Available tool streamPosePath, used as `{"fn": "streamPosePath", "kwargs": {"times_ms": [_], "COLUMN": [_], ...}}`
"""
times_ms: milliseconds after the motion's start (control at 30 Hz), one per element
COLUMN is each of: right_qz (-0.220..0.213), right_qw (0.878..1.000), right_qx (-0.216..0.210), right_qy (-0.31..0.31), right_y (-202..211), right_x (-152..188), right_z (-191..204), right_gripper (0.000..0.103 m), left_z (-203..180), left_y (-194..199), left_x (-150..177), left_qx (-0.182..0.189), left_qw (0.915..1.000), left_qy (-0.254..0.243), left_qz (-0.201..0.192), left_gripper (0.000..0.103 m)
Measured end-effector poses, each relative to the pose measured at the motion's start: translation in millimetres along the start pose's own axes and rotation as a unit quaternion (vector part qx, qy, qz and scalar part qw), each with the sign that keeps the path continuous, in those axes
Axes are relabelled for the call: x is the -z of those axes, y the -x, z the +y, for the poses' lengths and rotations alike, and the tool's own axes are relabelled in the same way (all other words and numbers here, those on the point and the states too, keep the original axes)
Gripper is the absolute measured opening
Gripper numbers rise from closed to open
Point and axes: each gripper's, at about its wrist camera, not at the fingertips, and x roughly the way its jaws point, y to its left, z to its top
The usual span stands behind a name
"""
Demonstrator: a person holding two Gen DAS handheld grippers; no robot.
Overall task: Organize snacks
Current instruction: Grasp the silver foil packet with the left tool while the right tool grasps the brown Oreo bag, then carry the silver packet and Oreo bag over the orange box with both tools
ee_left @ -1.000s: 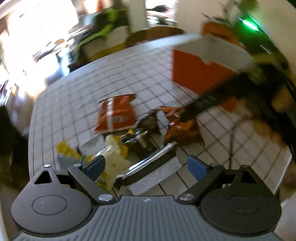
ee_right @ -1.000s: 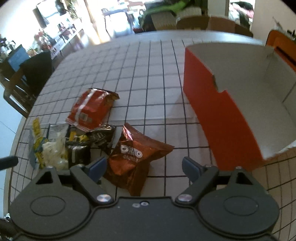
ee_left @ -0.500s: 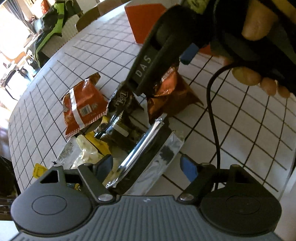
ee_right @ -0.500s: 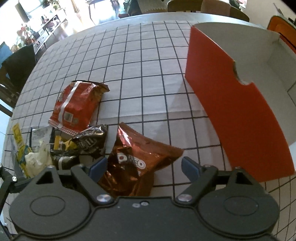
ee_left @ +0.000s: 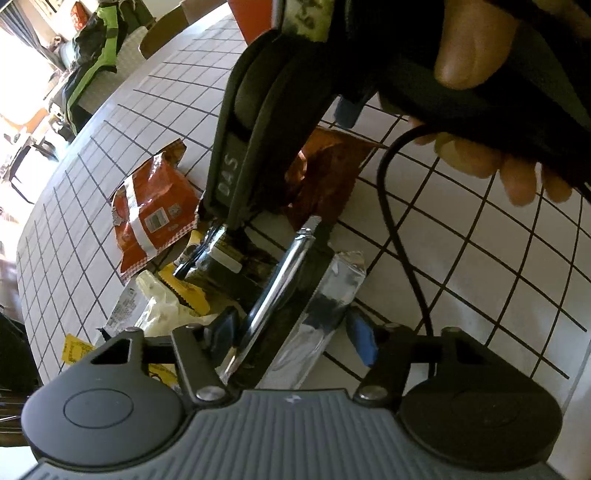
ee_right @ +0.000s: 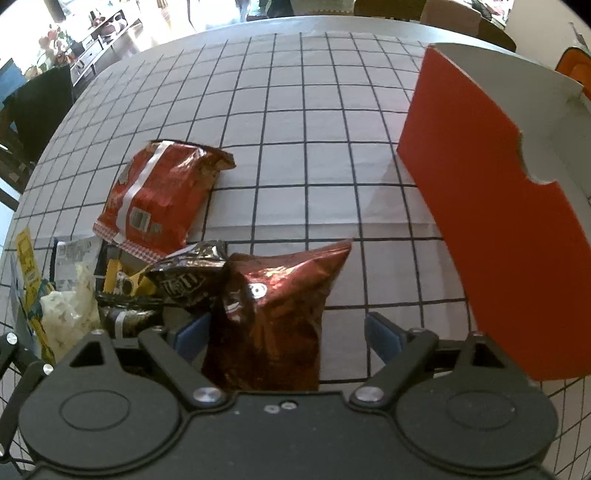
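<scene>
Several snack packs lie in a heap on the gridded table. My right gripper (ee_right: pixel 288 334) is open, its jaws on either side of a dark red foil Oreo bag (ee_right: pixel 275 299), which also shows in the left wrist view (ee_left: pixel 325 177). My left gripper (ee_left: pixel 291 332) is open around a black and silver foil pack (ee_left: pixel 295 299). A red bag with a white stripe (ee_right: pixel 159 199) lies beyond, with a dark M&M's bag (ee_right: pixel 184 280) and yellow and white packs (ee_right: pixel 62 310) to the left. An orange box (ee_right: pixel 491 236) with a white inside stands open at the right.
The right hand and its gripper body (ee_left: pixel 295 96) fill the upper part of the left wrist view, with a black cable (ee_left: pixel 399 236) hanging down. Chairs and furniture stand beyond the table's rounded far edge (ee_right: pixel 332 22).
Both grippers have moved down and in toward the heap. The Oreo bag now sits between the right jaws and the foil pack between the left jaws.
</scene>
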Motion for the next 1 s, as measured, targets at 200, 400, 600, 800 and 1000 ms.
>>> {"fn": "streamPosePath", "kwargs": {"times_ms": [200,400,600,800,1000], "right_qz": [-0.001,-0.020,-0.038,-0.058,-0.066], "right_qw": [1.000,0.999,0.998,0.997,0.996], "right_qx": [-0.021,-0.043,-0.050,-0.053,-0.052], "right_qy": [0.013,0.014,0.013,0.009,0.000], "right_y": [1.8,11.4,25.2,46.2,65.7], "right_x": [5.6,15.5,25.6,37.9,56.0], "right_z": [-3.6,-17.4,-22.6,-26.9,-32.2], "right_gripper": [0.063,0.053,0.050,0.049,0.049], "left_z": [-4.9,-4.6,0.3,10.3,16.2], "left_y": [3.1,8.2,14.9,25.5,37.2], "left_x": [-0.4,1.3,5.9,21.6,42.3], "left_qx": [-0.008,-0.007,0.004,0.021,0.043], "left_qw": [1.0000,0.9997,0.9976,0.9909,0.9790], "left_qy": [0.001,0.023,0.069,0.132,0.198], "left_qz": [0.002,0.000,-0.005,-0.015,-0.028], "left_gripper": [0.053,0.046,0.045,0.043,0.043]}}
